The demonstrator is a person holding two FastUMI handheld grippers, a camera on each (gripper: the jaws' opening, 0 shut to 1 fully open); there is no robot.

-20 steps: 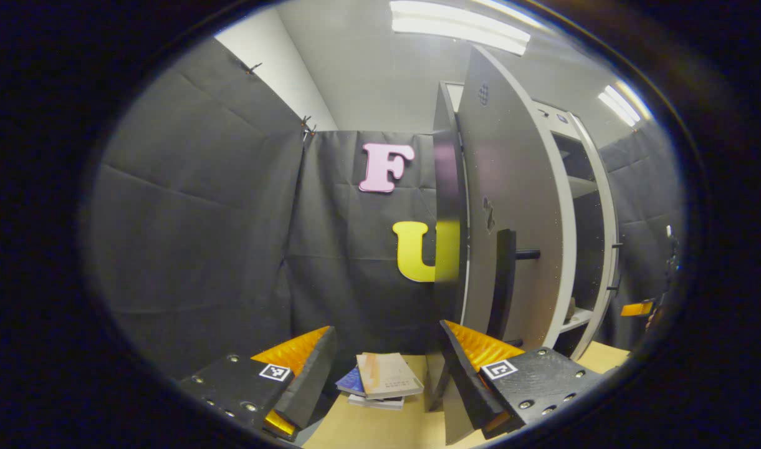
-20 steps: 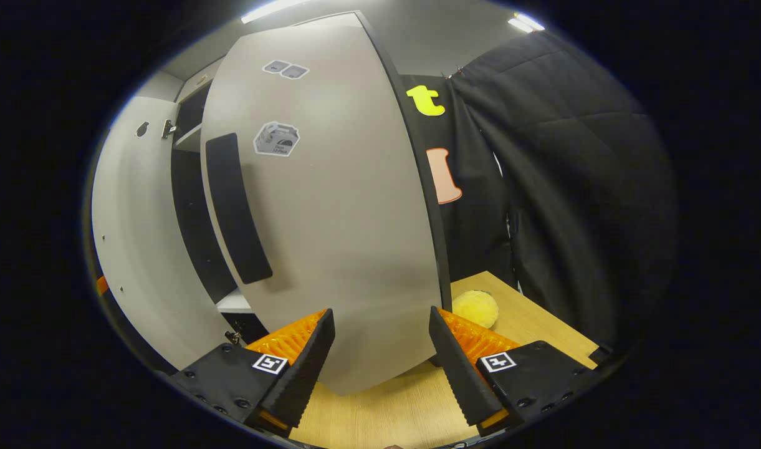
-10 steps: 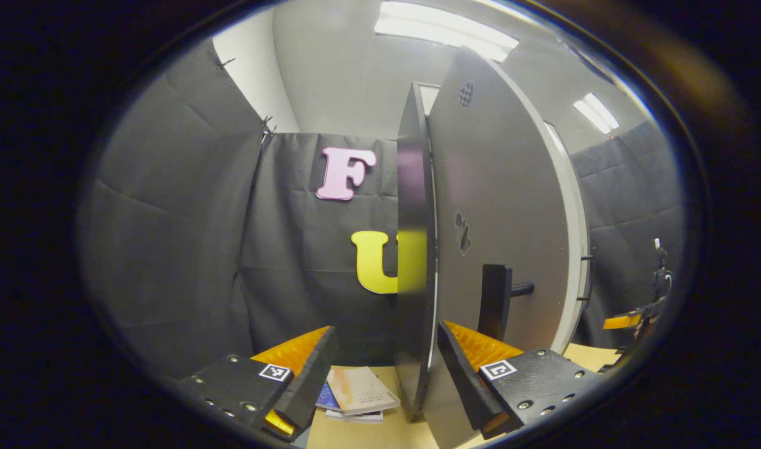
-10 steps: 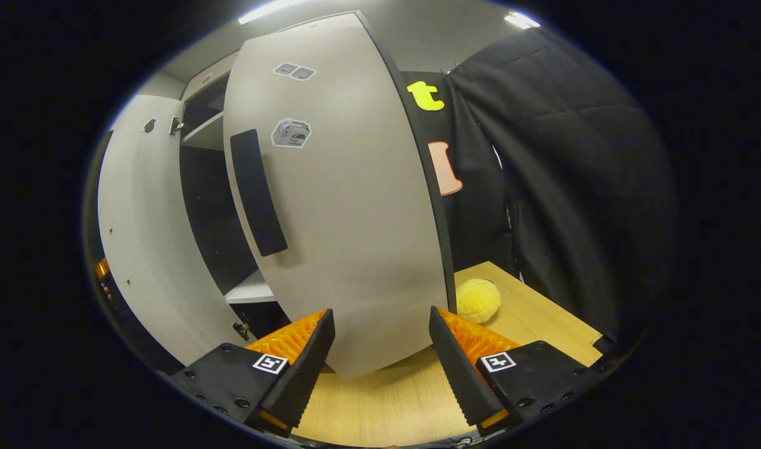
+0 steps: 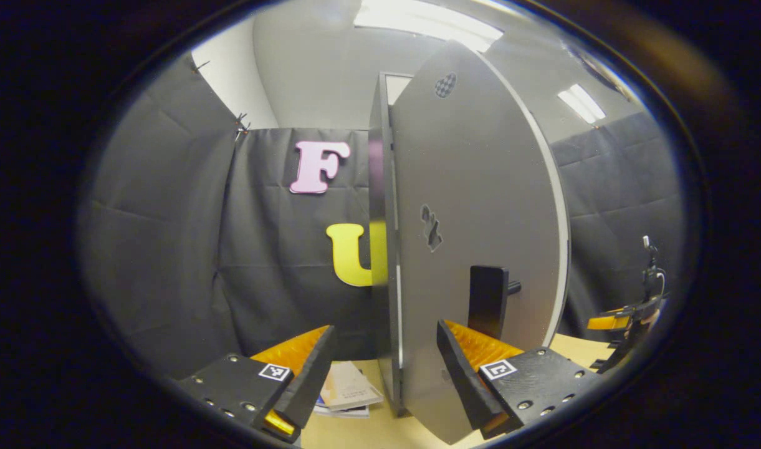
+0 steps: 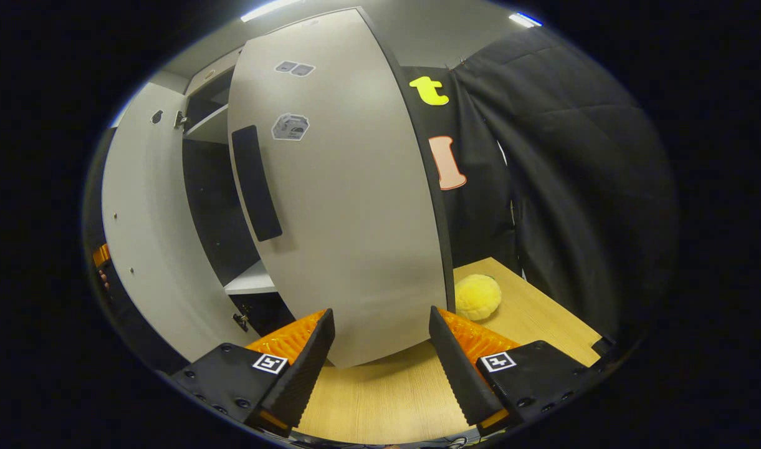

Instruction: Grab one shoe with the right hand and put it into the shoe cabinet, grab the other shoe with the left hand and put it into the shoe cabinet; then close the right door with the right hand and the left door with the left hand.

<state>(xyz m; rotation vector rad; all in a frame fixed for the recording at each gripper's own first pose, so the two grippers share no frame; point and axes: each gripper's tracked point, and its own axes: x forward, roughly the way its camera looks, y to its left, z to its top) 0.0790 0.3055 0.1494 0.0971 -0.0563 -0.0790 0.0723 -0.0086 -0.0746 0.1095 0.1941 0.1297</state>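
Left gripper (image 5: 383,374): jaws are held spread apart, nothing gripped. The bottom edge of the grey left door panel (image 5: 473,206) of the shoe cabinet is seen between the fingers; whether a finger touches it cannot be told. A black bar handle (image 5: 487,299) is mounted low on this door, just above the right finger. The door is seen nearly edge-on, partly swung.

Stack of books (image 5: 349,393): placed on the pale wooden tabletop (image 5: 355,433), low between the left finger and the door's edge.

Right gripper (image 6: 380,368): jaws are held spread apart, nothing gripped. The lower edge of the grey right door panel (image 6: 343,206) is framed just beyond the fingertips, apart from them. A long black handle (image 6: 255,181) is fixed along its left side, and two stickers are placed near its top.

Shoe cabinet interior (image 6: 215,206): dark, with a white shelf (image 6: 249,284) visible through the gap between the doors. The shoes cannot be made out inside.

Yellow fluffy ball (image 6: 478,297): rested on the light wooden table (image 6: 380,399), just right of the right door.
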